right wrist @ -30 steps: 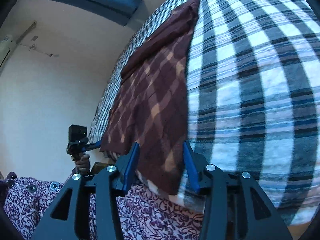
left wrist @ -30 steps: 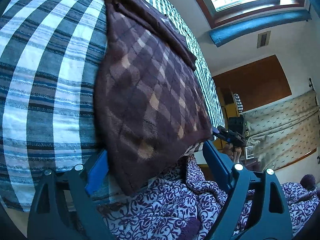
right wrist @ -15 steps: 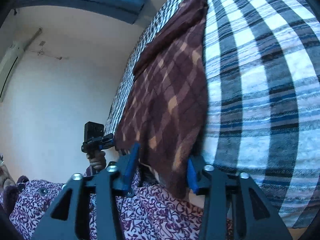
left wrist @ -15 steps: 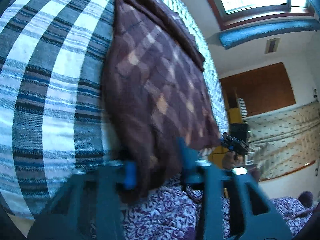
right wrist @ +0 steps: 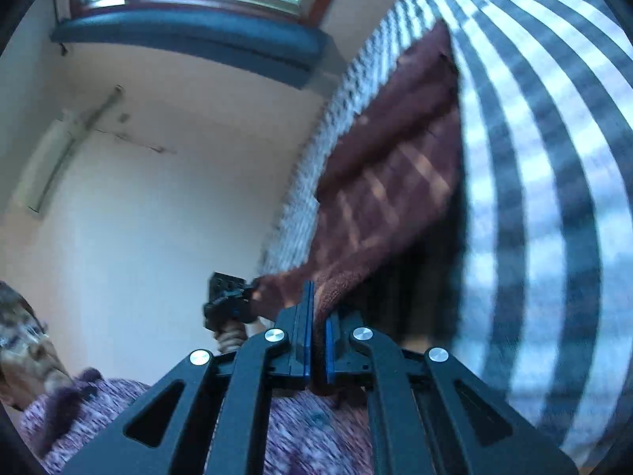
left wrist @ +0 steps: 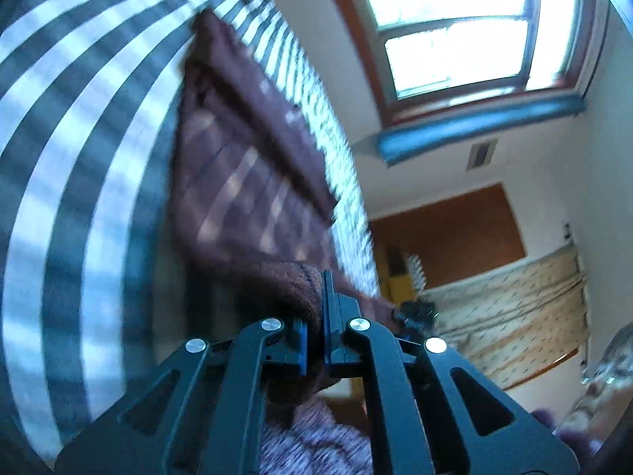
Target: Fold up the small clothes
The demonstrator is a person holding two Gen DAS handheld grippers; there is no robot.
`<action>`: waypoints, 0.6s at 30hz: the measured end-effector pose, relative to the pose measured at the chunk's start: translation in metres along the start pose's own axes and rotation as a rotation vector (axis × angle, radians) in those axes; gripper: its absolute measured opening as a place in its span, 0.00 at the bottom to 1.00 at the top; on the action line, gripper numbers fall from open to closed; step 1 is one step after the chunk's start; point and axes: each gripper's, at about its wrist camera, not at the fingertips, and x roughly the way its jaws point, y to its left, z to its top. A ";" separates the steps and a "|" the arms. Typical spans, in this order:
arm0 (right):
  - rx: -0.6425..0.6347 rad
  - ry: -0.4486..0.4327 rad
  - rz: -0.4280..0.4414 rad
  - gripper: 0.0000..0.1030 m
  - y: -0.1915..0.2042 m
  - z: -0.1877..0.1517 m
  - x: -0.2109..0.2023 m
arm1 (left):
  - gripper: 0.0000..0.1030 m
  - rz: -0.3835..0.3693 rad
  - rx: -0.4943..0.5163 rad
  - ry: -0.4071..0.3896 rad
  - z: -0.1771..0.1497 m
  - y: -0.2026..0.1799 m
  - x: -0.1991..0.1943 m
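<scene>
Left wrist view first: nearest to me, my left fingers are clamping the near hem of the brown cloth, the plush edge bunching up between the blue pads. The right wrist view is showing the same on the other side, my right fingers pinching the opposite near corner of that hem, with fabric squeezed in the narrow slit between them. Both sets of fingers have just been closing, and cloth is sitting between each pair. I am gripping at the two corners so that, I judge, the near edge is coming up as one straight line and can be carried over the rest for a fold.

Beyond the fingers, the cloth is running away from me across the striped bed, its long axis pointing from my hands toward the far side by the window. The near end is lifting off the bed, a dark shadow showing under it in the right wrist view, while the far end, with its darker band, is lying flat on the cover. Both pictures are blurring with motion.
</scene>
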 end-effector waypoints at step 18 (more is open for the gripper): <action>0.175 -0.129 0.003 0.04 -0.092 0.196 0.100 | 0.04 0.139 -0.196 -0.178 0.187 0.066 0.095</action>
